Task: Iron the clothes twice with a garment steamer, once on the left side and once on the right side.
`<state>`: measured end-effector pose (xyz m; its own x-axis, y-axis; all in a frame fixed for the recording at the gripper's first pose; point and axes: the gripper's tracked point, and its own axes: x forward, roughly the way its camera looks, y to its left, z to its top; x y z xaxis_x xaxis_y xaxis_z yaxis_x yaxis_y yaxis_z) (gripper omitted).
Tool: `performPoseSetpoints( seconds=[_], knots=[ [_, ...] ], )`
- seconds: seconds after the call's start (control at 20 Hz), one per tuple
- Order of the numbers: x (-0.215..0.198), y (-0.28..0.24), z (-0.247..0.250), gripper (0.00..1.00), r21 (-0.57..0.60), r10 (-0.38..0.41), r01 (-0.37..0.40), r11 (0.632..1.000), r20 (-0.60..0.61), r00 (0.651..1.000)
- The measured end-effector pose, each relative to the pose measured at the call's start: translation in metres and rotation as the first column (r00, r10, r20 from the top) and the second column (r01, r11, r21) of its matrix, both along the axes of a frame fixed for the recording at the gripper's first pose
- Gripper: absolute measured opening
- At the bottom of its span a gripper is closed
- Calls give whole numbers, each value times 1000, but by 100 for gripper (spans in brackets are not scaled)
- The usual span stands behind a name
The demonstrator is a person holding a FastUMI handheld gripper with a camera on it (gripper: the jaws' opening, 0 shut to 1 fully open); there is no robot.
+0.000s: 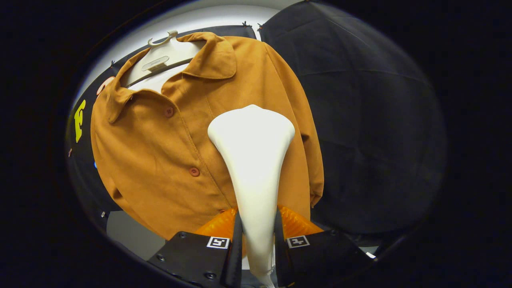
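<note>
Gripper view: the gripper sits low and near, its two fingers pressed against either side of the narrow handle of a white steamer, so it is clamped on the steamer. The steamer rises straight ahead from between the fingers, slim at the grip and flaring into a wide flat head at the far end. That head lies over the front of a brown shirt, on the panel to the right of the button line; whether it actually touches the cloth cannot be told. The shirt hangs on a white hanger, with the hanger's hook at the top and its body showing inside the open neck. Collar spread open, flaps folded down to both sides. Two round buttons show down the front, left of the steamer head, one up near the collar and one lower, level with the steamer's neck. The shirt's right sleeve hangs down past the steamer on the right side, cuff ending near finger height. Behind the shirt and to the right is the booth's black cloth wall, creased. Above the hanger a pale bright surface shows. Below the shirt hem on the left, a light grey surface shows.
</note>
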<state>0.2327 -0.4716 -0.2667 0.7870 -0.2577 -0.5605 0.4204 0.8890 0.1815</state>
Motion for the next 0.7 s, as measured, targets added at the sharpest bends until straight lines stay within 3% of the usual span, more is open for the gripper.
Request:
performPoseSetpoints(
  seconds=[0.7],
  knots=[
    [-47,1,-113,38,113,-43,69,991,-213,976]
  ],
)
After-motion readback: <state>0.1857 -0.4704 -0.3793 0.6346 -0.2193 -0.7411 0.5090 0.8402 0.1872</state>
